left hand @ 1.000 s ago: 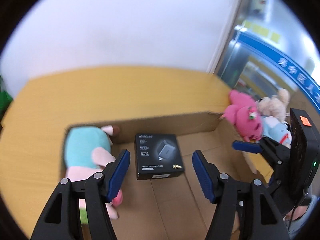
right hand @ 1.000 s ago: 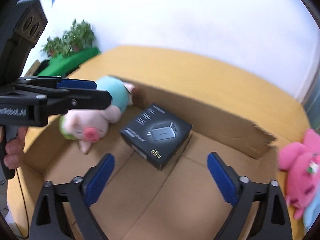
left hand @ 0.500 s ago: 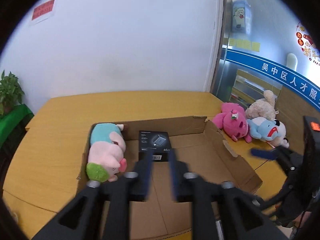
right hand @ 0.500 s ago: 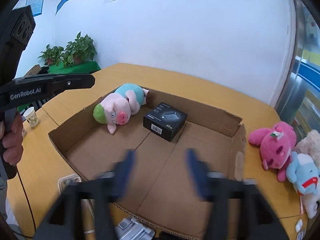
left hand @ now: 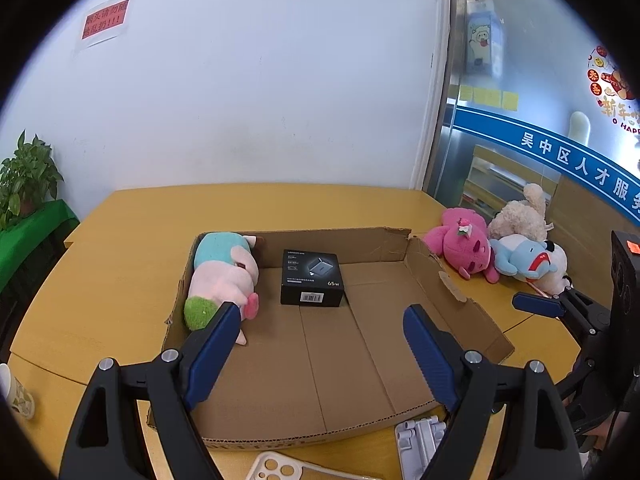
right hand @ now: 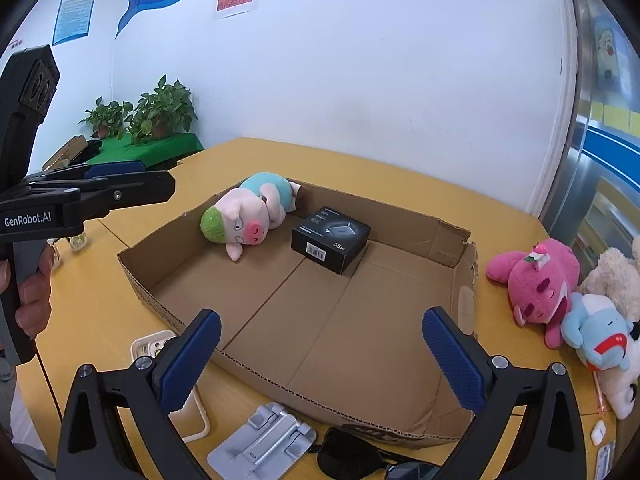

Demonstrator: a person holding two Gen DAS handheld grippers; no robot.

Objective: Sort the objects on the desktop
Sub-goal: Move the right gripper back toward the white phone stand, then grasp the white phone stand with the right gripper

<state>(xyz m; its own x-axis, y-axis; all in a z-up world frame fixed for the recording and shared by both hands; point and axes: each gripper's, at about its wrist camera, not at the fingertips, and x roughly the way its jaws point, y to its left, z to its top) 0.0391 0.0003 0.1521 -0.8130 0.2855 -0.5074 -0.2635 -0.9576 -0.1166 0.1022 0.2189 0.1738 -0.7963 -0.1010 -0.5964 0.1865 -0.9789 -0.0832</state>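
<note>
A shallow cardboard box [left hand: 456, 300] [right hand: 464, 304] lies on the yellow table. Inside it are a pig plush [left hand: 224, 276] [right hand: 248, 216] at the far left and a black charger box [left hand: 312, 278] [right hand: 331, 238] beside it. My left gripper [left hand: 316, 344] is open and empty above the box's near side. My right gripper [right hand: 320, 356] is open and empty above the box's near edge. A pink plush [left hand: 460, 244] [right hand: 536, 280], a blue plush [left hand: 524, 258] [right hand: 596, 332] and a cream plush [left hand: 520, 216] lie on the table right of the box.
In front of the box lie a white phone case [left hand: 276, 468] [right hand: 160, 352], a grey folding stand [left hand: 420, 440] [right hand: 264, 440] and dark sunglasses [right hand: 360, 456]. A small cup [left hand: 16, 396] stands at the left edge. Potted plants [right hand: 160, 112] sit beyond the table.
Both grippers have pulled back and up from inside the box. Both closed partway in between and now stand wide open. The charger box and pig plush have not moved.
</note>
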